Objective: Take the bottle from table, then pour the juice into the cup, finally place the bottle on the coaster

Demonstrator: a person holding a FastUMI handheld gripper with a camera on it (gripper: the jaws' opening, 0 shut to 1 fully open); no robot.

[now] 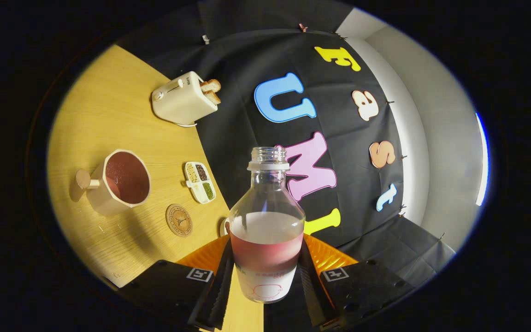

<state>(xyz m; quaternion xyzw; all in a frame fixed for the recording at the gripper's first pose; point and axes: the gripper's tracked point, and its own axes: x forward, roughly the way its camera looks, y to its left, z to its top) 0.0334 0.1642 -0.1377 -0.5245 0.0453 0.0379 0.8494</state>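
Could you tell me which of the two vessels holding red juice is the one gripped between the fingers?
The clear bottle, uncapped, is clamped by the gripper. The beige cup with a wooden handle stands apart on the table, beside the round coaster.

Riding on the tool (265, 276), the tilted fisheye looks along its fingers, close over the table (109, 115).

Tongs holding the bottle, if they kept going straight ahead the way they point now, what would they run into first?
Probably the booth's black cloth wall. The tongs are shut on the bottle, tilted, and beyond its open neck nothing else shows. The cup and coaster lie off to the side. Depth is unclear.
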